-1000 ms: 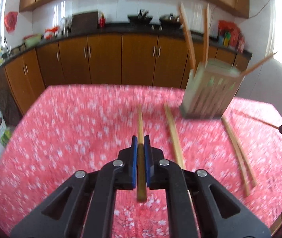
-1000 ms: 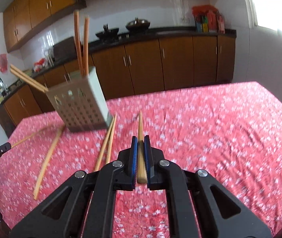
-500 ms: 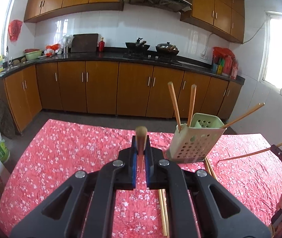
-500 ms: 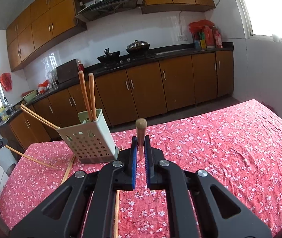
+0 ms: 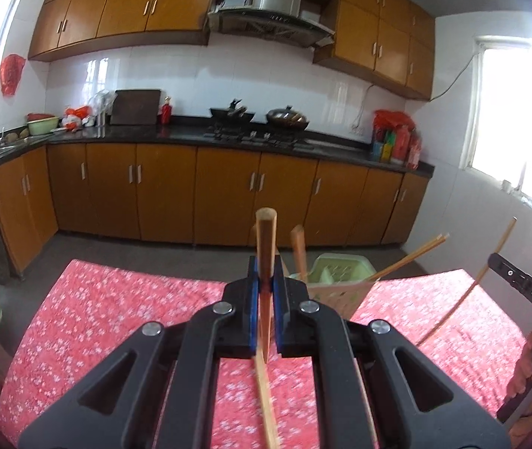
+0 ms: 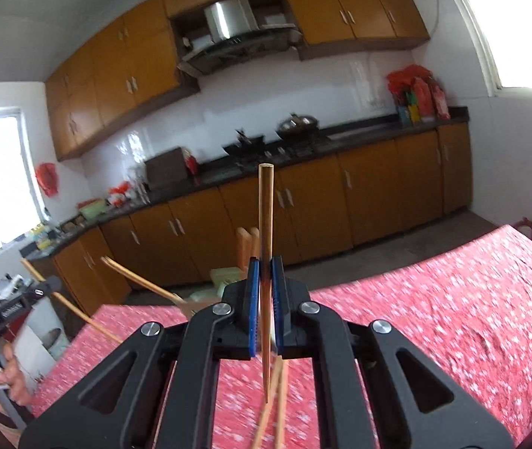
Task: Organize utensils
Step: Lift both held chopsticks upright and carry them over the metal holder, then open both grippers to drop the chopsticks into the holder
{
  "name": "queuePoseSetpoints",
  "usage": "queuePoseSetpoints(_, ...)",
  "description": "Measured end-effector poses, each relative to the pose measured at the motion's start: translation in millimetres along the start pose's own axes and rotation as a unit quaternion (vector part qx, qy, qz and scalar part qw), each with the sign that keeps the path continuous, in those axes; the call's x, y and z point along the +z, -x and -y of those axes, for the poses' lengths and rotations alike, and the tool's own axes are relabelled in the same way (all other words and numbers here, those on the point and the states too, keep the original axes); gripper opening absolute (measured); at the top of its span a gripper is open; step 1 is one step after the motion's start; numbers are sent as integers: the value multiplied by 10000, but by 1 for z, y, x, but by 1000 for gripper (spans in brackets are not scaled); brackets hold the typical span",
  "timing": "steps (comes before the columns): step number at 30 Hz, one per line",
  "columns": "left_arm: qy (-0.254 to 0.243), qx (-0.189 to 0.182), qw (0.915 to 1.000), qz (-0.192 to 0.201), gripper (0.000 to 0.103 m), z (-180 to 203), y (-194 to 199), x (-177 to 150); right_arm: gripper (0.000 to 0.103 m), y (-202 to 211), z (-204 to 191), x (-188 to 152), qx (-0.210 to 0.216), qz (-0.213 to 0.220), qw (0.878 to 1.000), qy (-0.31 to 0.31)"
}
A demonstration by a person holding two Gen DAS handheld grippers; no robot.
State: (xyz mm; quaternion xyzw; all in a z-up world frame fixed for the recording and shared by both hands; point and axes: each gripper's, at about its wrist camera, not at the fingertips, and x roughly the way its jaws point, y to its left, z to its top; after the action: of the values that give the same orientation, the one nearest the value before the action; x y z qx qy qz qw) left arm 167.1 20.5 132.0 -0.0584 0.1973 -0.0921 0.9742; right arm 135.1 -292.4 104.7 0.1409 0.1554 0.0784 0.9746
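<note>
Left wrist view — tongs (image 5: 265,288) clamp 1 chopstick (image 5: 266,239) upright.

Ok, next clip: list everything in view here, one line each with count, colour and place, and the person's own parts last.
table: one, red floral cloth, foreground
utensil holder: one, pale green, perforated, far side of table
chopsticks in holder: at least four, wooden, two upright, two leaning out
loose chopsticks: at least two, wooden, lying on the cloth
held chopstick, left: one, wooden, blunt end up
held chopstick, right: one, wooden, blunt end up
cabinets: brown, along the wall
woks: two, dark, on the stove
left gripper: black, blue pads, clamped on its chopstick
right gripper: black, blue pads, clamped on its chopstick
</note>
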Motion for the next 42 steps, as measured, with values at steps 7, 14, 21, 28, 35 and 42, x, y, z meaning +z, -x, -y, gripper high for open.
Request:
queuePoseSetpoints(7,-25,-280,9983,519,8,34,1,44,7,-3,-34,39,266,717,9969,181)
queuePoseSetpoints(14,-78,-144,9945,1034,8,60,-16,81,7,-33,-47,55,61,1185,9924,317)
queuePoseSetpoints(21,-68,56,9929,1188,8,67,-57,78,7,-70,-55,45,-115,1127,9920,555)
queuePoseSetpoints(28,-121,16,9971,754,8,68,-97,59,7,-88,-52,28,-160,783,9950,604)
queuePoseSetpoints(35,37,140,9980,614,30,59,-101,54,38,-88,-46,26,-144,516,9970,552)
queuePoseSetpoints(42,75,321,9966,761,32,49,-75,62,42,-68,-43,36,-211,592,9967,510)
